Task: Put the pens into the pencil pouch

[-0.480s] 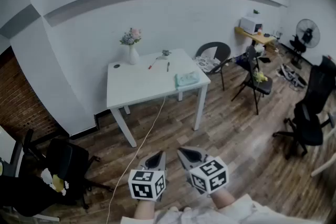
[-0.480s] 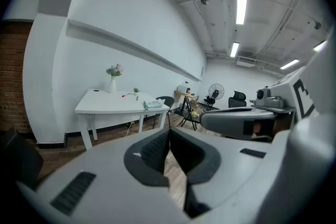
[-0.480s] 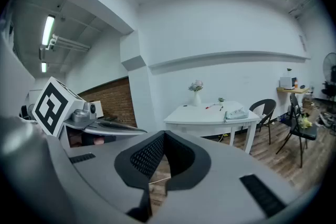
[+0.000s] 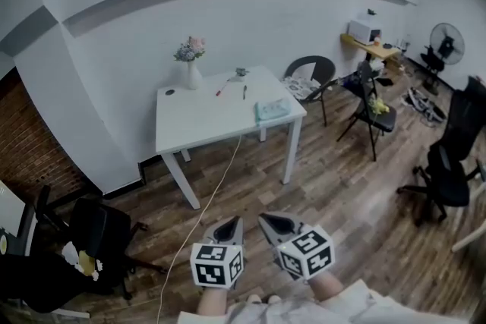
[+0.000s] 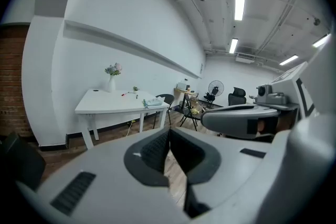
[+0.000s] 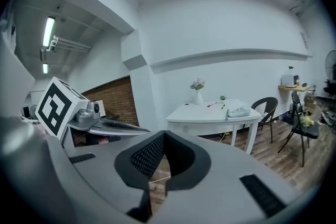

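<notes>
**Risks on the approach**

Worktop point(image 4: 205, 117) is standing well off, and a cable point(image 4: 215, 197) is trailing over the floor between, likely inviting a trip. Left gripper point(image 4: 230, 224) and right gripper point(image 4: 266, 221) are hovering, jaws pressed together, empty. Pencil pouch point(image 4: 272, 110) is lying near the worktop's right edge. Pens point(image 4: 221, 91) are lying behind it, probably rolling if nudged.

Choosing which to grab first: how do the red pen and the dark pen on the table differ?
The red pen is bright red, the dark pen near black. The red pen lies nearer the vase, the dark pen nearer the pouch. In the head view the red pen lies slanted, the dark pen nearly vertical. Both lie on the table, outside the pouch.
</notes>
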`<action>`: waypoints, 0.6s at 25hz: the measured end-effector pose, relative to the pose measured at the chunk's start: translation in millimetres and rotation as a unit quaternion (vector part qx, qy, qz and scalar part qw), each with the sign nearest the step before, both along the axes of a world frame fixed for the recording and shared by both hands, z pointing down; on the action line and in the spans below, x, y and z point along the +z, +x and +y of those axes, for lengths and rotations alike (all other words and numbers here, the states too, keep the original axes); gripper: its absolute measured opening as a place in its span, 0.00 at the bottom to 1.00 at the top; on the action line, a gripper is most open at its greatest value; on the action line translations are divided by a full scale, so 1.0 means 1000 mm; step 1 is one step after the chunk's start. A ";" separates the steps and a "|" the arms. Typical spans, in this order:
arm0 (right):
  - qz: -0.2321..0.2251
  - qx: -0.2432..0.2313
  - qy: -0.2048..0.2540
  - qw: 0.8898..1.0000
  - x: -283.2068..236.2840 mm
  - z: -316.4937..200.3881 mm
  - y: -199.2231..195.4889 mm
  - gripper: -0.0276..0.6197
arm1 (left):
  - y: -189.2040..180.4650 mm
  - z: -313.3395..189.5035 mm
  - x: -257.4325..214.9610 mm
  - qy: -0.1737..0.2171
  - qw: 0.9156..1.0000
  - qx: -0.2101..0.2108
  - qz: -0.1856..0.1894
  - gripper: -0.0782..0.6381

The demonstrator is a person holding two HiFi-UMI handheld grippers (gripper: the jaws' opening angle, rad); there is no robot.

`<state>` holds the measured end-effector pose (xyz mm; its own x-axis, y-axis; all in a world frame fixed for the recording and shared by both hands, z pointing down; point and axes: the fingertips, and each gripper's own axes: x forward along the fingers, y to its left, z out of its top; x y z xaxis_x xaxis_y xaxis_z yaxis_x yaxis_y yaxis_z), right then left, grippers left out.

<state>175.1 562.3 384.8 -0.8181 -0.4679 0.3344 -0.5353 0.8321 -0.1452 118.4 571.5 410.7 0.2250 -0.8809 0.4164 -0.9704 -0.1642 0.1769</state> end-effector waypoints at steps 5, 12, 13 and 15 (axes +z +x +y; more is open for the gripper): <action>-0.021 0.002 -0.001 1.000 -0.002 -0.001 0.006 0.05 | 0.007 -0.003 -0.002 0.013 1.000 -0.004 -0.001 0.12; -0.014 0.011 -0.015 1.000 0.009 -0.013 0.025 0.05 | 0.031 -0.009 -0.001 0.010 1.000 0.006 -0.001 0.12; -0.013 0.012 -0.016 1.000 0.011 -0.014 0.027 0.06 | 0.033 -0.010 0.000 0.010 1.000 0.005 -0.001 0.12; -0.010 0.009 -0.020 1.000 0.015 -0.015 0.031 0.14 | 0.037 -0.013 -0.001 0.010 1.000 0.004 0.000 0.12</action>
<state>205.7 547.5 399.8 -0.8165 -0.4684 0.3375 -0.5462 0.8162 -0.1886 155.0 559.0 410.2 0.2319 -0.8870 0.3993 -0.9691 -0.1755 0.1731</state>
